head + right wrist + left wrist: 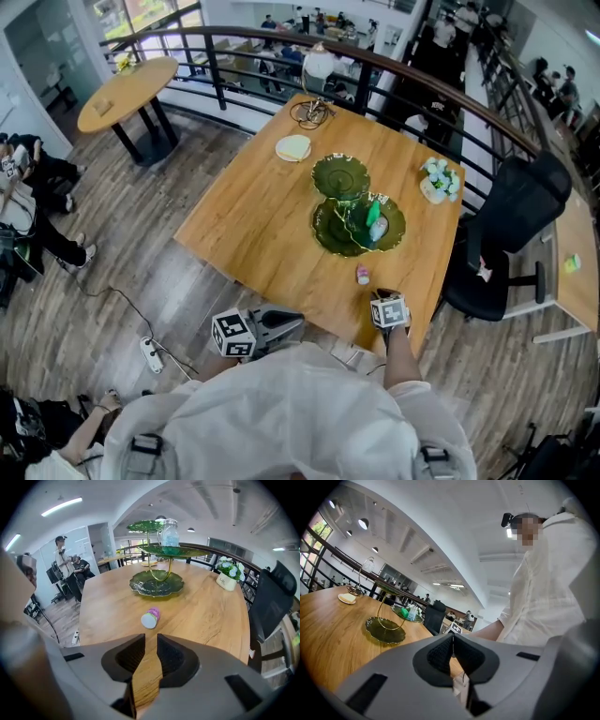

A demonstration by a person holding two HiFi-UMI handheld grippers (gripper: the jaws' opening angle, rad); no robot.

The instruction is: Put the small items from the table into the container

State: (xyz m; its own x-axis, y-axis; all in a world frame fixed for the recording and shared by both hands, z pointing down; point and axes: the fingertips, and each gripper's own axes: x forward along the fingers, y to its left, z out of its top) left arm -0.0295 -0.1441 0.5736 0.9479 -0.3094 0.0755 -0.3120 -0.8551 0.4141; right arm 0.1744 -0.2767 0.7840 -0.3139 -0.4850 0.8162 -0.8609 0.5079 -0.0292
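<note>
A small pink bottle (362, 274) with a white cap lies on its side on the wooden table (262, 225), close to the near edge. In the right gripper view the bottle (150, 618) lies just ahead of my right gripper (151, 641), whose jaws stand a narrow gap apart with only table between them. The green tiered dish stand (359, 211) behind it holds a green item and a clear jar (169, 534). My right gripper (385, 294) hovers over the table's near edge. My left gripper (298, 322) is off the table's near edge, level, with its jaws (453, 637) shut on nothing.
A white pot of flowers (439, 180) stands at the right edge, a cream round dish (293, 147) and a gold wire stand (309, 112) at the far end. A black chair (511, 234) sits to the right. A railing (234, 37) runs behind; a power strip (151, 353) lies on the floor.
</note>
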